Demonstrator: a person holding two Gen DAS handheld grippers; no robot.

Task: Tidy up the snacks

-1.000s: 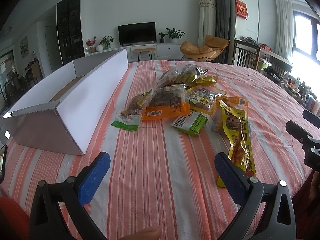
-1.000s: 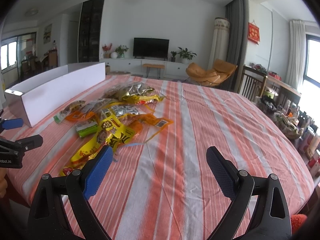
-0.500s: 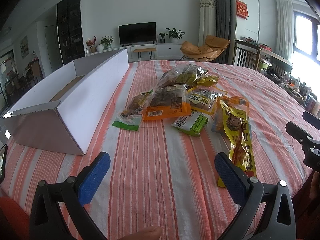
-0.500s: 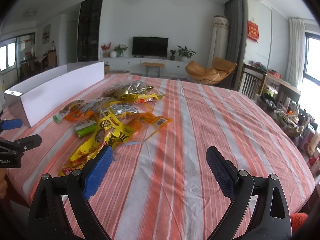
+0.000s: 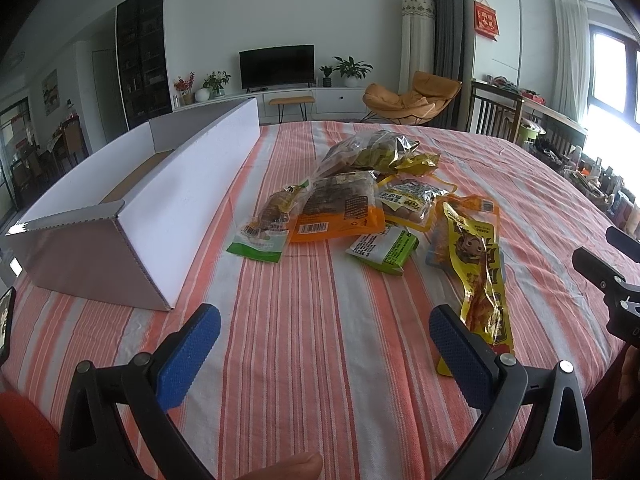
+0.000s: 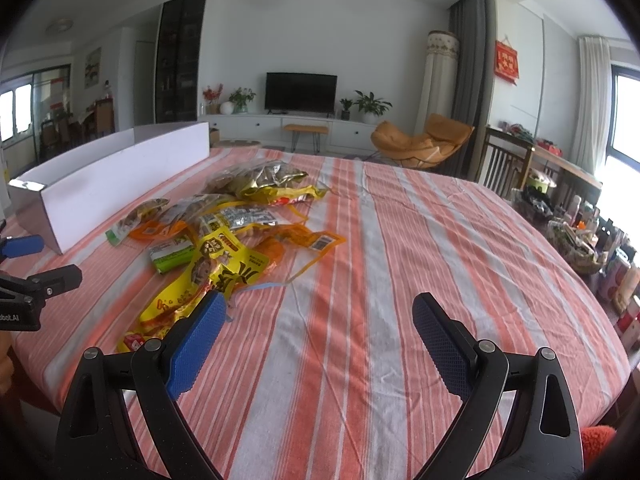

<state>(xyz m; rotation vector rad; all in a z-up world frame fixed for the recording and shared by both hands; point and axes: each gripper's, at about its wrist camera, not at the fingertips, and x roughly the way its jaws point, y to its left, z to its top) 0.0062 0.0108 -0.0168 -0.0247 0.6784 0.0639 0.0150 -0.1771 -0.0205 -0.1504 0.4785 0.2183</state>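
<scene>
Two grippers, left (image 5: 324,344) & right (image 6: 316,328), gaped wide w/ nothing held; only left view showed white box (image 5: 168,208) interior; snack packets (image 5: 360,208) lay heaped centre.

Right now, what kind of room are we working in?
Most likely a home living and dining room: a television on a low white cabinet, an orange lounge chair, and snack packets on a table with a striped cloth.
</scene>
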